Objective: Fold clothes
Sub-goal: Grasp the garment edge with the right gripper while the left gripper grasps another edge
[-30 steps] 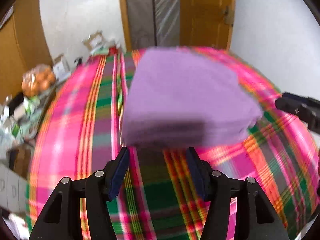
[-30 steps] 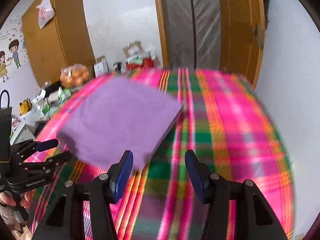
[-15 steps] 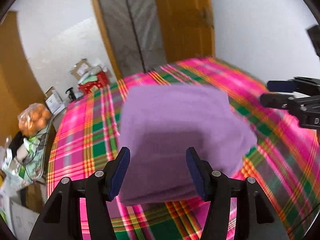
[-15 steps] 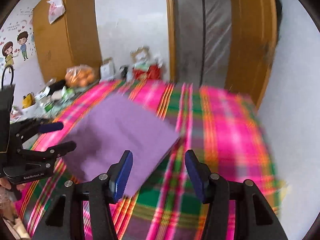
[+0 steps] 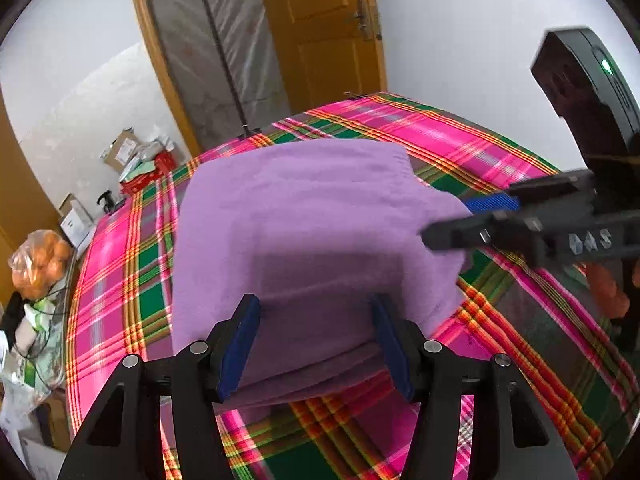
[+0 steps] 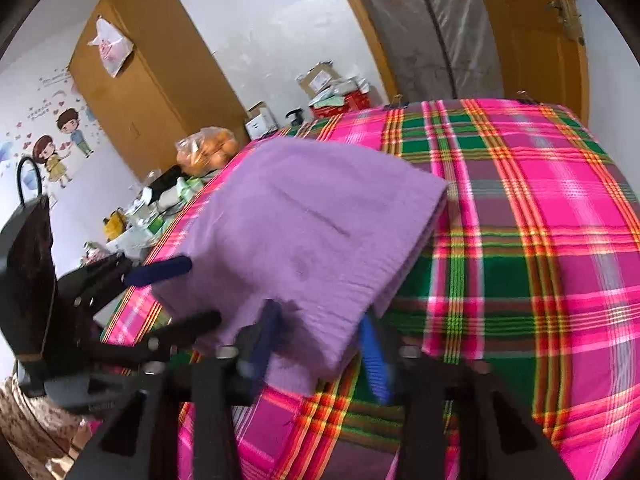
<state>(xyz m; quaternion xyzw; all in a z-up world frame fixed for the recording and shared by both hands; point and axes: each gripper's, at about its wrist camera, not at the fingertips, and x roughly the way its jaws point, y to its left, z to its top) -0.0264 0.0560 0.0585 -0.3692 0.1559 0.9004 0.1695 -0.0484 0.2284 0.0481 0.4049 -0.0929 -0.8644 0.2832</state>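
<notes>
A folded purple cloth (image 5: 312, 240) lies on the pink and green plaid sheet (image 5: 460, 148). My left gripper (image 5: 316, 344) is open, and its blue pads straddle the cloth's near edge. In the same view my right gripper (image 5: 460, 220) comes in from the right, open, at the cloth's right corner. In the right wrist view the purple cloth (image 6: 320, 232) has its near corner between the fingers of my open right gripper (image 6: 320, 352). The left gripper (image 6: 180, 298) stands open at the cloth's left corner there.
The plaid sheet (image 6: 540, 240) runs to the bed's far edge, near a wooden door (image 5: 320, 32). A bag of oranges (image 5: 36, 264) and clutter sit on a side table to the left. Boxes (image 6: 320, 84) and a wardrobe (image 6: 152, 92) stand beyond.
Both grippers have moved forward onto the purple cloth, so its edges now lie between their open fingers. The right gripper has come much closer in the left wrist view.
</notes>
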